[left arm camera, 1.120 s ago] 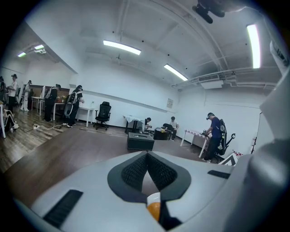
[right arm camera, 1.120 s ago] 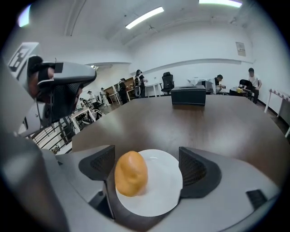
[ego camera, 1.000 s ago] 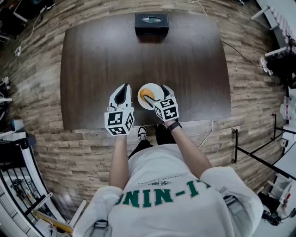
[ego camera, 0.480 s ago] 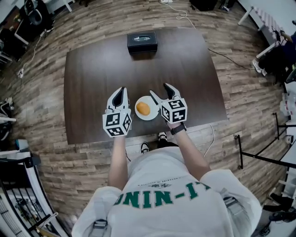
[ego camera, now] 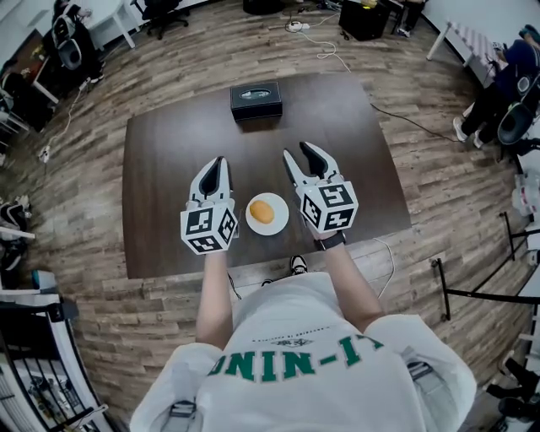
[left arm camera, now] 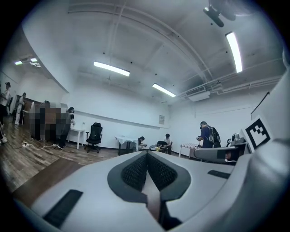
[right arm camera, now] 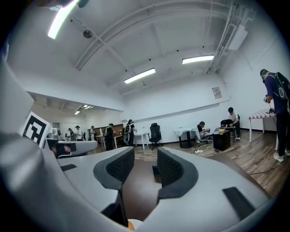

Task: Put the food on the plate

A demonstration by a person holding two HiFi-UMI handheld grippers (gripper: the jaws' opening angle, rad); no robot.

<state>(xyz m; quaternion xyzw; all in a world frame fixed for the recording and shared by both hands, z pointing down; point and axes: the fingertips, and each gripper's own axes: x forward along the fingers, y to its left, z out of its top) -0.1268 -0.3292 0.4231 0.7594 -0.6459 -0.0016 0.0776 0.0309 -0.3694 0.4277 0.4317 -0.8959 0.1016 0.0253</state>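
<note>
A round orange piece of food lies on a small white plate near the front edge of the dark table. My left gripper hovers just left of the plate, its jaws shut with nothing in them; in the left gripper view its pads meet. Just right of the plate is my right gripper, lifted above the table. Its jaws are closing with a gap still between them and nothing in it. Both gripper views look level across the room.
A black box sits at the table's far edge and shows between the right jaws. Wood floor surrounds the table. Office chairs, cables and people stand around the room; metal racks are at the lower left.
The right gripper has pulled back from over the plate, moved right and risen, leaving the food on the plate. Its jaws have narrowed. The left gripper has risen a little.
</note>
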